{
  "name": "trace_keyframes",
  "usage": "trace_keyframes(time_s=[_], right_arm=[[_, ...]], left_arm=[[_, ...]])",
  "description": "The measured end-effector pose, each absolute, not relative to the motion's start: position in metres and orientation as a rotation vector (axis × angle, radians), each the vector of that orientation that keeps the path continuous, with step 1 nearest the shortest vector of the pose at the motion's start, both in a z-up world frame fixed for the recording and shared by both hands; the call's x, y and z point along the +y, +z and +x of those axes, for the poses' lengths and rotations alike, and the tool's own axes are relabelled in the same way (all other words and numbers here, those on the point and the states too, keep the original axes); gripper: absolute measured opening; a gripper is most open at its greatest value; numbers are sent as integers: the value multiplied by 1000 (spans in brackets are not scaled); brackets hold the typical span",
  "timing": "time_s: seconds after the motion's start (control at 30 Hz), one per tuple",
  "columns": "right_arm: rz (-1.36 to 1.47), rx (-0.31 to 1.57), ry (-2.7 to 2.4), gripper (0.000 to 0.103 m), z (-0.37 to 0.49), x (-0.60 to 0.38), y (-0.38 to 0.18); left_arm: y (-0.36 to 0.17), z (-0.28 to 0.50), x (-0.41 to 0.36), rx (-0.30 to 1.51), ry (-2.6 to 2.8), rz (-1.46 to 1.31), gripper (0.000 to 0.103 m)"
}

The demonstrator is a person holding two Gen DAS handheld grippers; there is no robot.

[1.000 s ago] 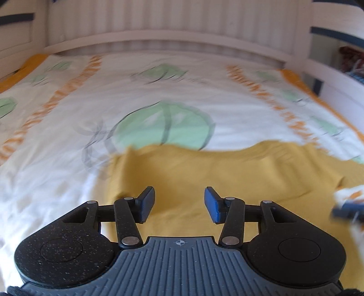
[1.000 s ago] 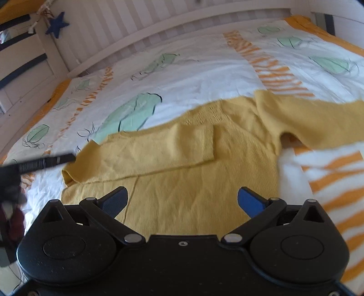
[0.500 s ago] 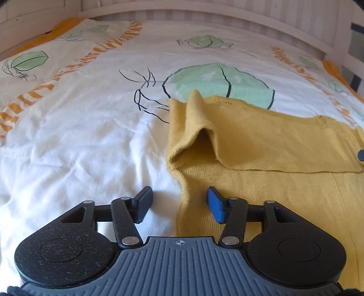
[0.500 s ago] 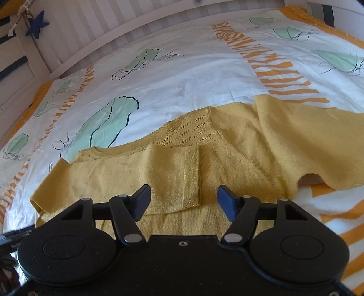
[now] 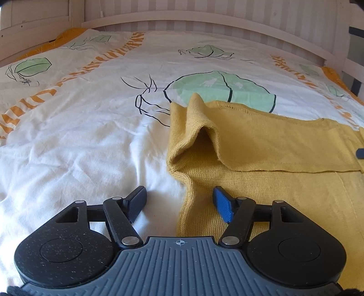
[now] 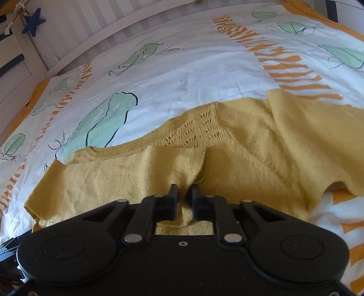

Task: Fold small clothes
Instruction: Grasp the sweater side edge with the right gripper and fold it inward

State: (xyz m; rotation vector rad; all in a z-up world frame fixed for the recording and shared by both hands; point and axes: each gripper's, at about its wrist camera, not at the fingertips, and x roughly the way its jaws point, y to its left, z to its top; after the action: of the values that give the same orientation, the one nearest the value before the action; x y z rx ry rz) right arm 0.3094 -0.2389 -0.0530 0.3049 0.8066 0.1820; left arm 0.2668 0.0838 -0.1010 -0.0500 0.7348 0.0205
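A bed (image 5: 68,145) with a white slatted frame (image 5: 204,22) carries everything. Its cover (image 6: 193,68) is white, printed with green leaf shapes and orange striped bands, edged in orange, and lightly creased. A yellow knit sweater (image 5: 284,182) lies directly on the cover, one sleeve (image 6: 127,175) folded across the body, the other sleeve (image 6: 318,127) spread out to the side over the orange stripes.

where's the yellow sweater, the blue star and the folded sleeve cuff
yellow sweater (image 6: 261,145), right wrist view, on its knit body
blue star (image 6: 33,22), right wrist view, on its middle
folded sleeve cuff (image 6: 195,164), right wrist view, on its ribbed end
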Motion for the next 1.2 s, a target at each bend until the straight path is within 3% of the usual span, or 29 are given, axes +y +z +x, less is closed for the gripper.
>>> trace_keyframes(time_s=[0.17,0.5,0.63,0.87,1.1,1.2], right_arm=[[209,753,152,9,303,-252,-31],[178,808,49,9,304,-265,-43],[164,814,37,9,300,-268,-46],[172,816,50,9,298,-269,-54],[132,816,57,8,299,-270,-55],[105,834,24,6,300,-275,-60]], left_arm=[[-102,265,83,729,23,-47,64],[-99,265,86,736,6,-63,64],[-85,264,93,777,-13,-49,63],[-50,282,98,694,23,-42,63],[-91,321,91,859,64,89,67],[-96,314,101,829,57,60,71]])
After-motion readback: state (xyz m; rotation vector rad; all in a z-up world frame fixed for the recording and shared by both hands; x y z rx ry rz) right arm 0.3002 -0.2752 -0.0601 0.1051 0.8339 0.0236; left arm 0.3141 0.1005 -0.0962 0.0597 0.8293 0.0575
